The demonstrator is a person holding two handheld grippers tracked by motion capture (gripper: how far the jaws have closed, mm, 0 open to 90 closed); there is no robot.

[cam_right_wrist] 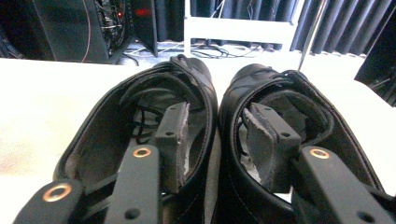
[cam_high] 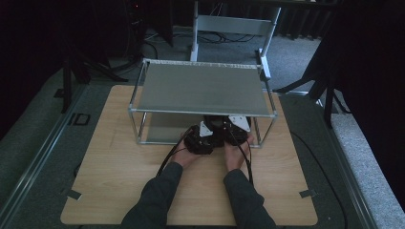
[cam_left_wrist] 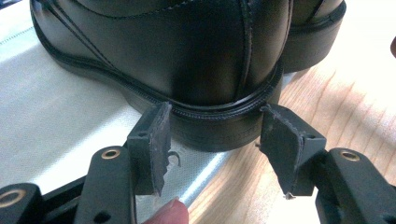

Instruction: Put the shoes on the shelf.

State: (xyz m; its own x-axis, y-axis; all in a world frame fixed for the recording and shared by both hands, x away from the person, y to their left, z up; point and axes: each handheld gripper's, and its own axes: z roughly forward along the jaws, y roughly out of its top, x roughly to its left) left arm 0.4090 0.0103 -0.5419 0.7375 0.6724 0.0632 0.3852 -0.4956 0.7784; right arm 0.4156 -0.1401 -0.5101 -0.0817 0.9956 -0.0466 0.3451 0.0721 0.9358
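— Looking at the rack [cam_high: 137,90], where did you find the shoes?

— They stood side by side on its lower shelf [cam_left_wrist: 56,116], at the front edge, under the flat grey metal top. The rack was a thin frame of silver tubes on the pale wooden table [cam_high: 119,181]. The lower shelf had a fine woven texture, light grey.

— What were the shoes like?

— They were of smooth black leather with neat stitched seams and a thick, layered sole. The rounded heel of the left-hand shoe [cam_left_wrist: 187,51] came slightly over the front edge of the shelf. The right-hand shoe [cam_right_wrist: 327,116] was just beside it, and both openings were oval and dark inside.

— And the left gripper [cam_left_wrist: 215,135]?

— Its two black pads, rough and worn at the edges, were clamped on the heel block of the left-hand shoe, one pad on each side.

— And the right gripper [cam_right_wrist: 215,140]?

— Its jaws stood apart. One square pad was inside the left-hand shoe and the other inside the right-hand shoe, with the two neighbouring leather walls between them. I saw a slim gap at the pads, so they did not squeeze the walls.
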